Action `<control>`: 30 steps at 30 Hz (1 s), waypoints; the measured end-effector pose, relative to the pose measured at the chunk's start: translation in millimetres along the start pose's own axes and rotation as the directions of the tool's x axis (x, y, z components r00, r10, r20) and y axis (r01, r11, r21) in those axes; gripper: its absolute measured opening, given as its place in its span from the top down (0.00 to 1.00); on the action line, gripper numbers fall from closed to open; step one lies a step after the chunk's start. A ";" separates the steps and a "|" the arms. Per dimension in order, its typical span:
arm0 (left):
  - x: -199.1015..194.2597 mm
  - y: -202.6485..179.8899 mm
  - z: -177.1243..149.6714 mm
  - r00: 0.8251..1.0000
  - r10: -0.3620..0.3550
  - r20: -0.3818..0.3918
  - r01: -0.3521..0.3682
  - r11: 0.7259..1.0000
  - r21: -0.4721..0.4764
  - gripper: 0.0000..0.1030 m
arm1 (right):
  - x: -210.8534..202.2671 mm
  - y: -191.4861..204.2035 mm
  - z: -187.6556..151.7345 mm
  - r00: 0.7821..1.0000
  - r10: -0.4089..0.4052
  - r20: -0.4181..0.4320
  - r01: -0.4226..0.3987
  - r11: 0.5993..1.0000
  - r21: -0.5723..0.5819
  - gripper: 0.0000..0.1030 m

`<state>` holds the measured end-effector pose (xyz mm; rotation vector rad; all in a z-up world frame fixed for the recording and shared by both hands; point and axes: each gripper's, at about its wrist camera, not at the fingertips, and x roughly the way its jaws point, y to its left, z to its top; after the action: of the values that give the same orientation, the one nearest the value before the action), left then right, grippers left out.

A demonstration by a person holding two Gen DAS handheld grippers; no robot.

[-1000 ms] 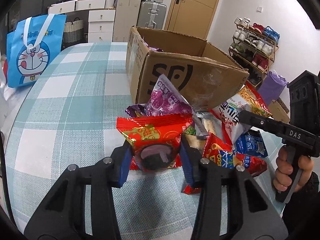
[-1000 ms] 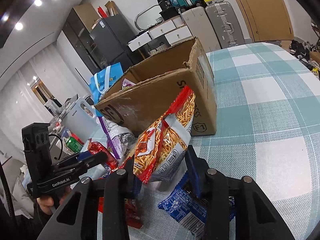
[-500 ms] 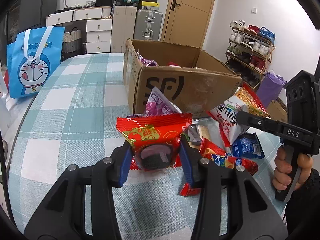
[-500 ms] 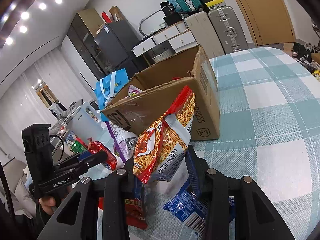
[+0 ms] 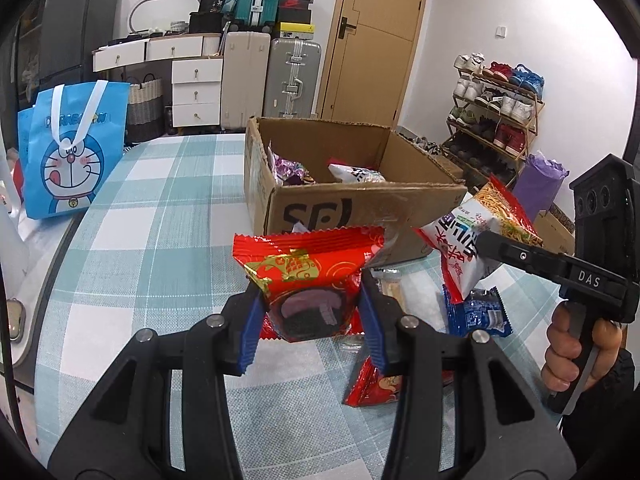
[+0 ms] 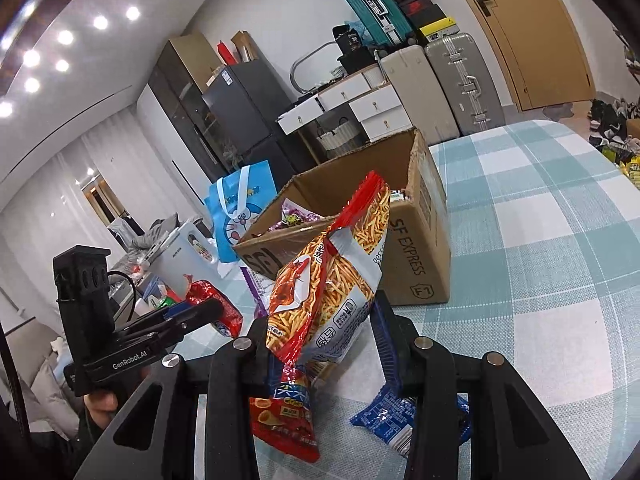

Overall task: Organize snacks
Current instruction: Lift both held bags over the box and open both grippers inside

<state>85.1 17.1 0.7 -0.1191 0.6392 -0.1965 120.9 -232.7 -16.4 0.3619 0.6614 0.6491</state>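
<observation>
Both grippers have risen since the earlier frames, so that the open top of the cardboard box and the snack packets inside it now show from the left wrist view, where before only its printed front wall was seen; the left gripper has its blue pads clamped on a red snack packet with gold print, held clear above the checked tablecloth and just in front of the box; the right gripper grips a bag of fried stick snacks, red and white, tilted upward with its top edge near the box's front corner; in the left view that same bag hangs beside the box's right front corner, the right gripper's black finger across it and a hand on the handle below; loose on the cloth lie a blue packet, a red crisp packet and another red packet; a blue cartoon tote bag stands at the table's left edge.
</observation>
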 end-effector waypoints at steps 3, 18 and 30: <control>-3.0 -1.2 5.1 1.000 0.001 0.010 -0.001 1.000 -0.001 0.61 | -3.3 4.3 1.4 1.000 0.004 0.011 -0.003 1.000 -0.007 0.62; -4.6 -19.1 31.8 0.999 0.021 0.038 -0.022 0.999 0.032 0.61 | -21.3 18.9 22.6 0.997 0.008 0.079 -0.006 0.999 -0.034 0.62; -9.6 -28.5 52.9 0.997 0.030 0.071 -0.033 0.998 0.048 0.61 | -21.4 25.5 35.3 0.993 0.020 0.119 -0.016 0.999 -0.035 0.62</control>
<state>105.3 -6.0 53.3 -0.0678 0.5659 -0.1768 120.2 -231.6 32.1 0.3729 0.5331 0.6501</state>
